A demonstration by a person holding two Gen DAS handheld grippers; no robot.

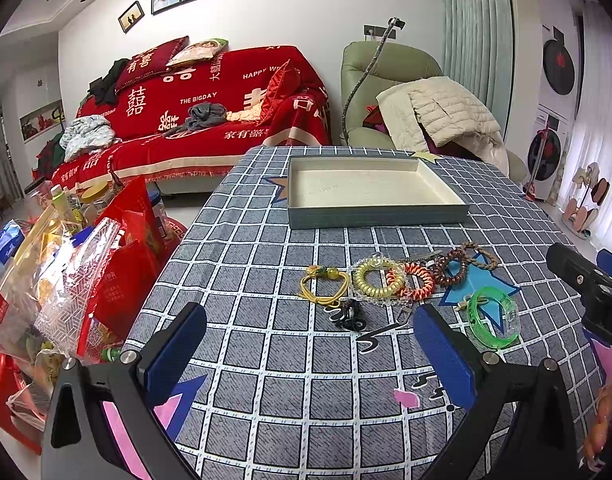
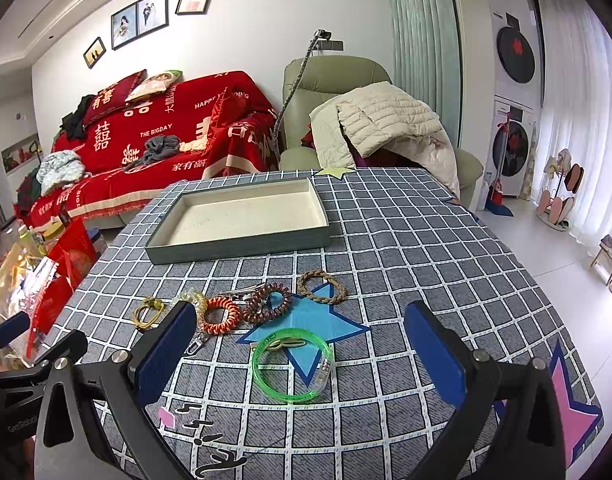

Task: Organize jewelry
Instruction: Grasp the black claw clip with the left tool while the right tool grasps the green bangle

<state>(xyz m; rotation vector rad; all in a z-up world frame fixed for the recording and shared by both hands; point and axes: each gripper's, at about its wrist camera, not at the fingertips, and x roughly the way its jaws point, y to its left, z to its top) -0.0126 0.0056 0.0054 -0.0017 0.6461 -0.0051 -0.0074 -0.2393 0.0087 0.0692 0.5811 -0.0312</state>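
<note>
On the worktop (image 2: 406, 248), under its checked cloth, an empty shallow tray (image 2: 241, 240) sits at the far side, probably as the place the jewelry is meant to go. Nearer lies a loose row of pieces: a braided bracelet (image 2: 321, 288), brown (image 2: 265, 302) and orange coil bands (image 2: 221, 315), and a green bangle (image 2: 291, 365) closest. The right hand-held gripper (image 2: 301, 360) hangs wide open around the bangle, holding nothing; the left hand-held gripper (image 1: 310, 356) is equally spread and empty.
</note>
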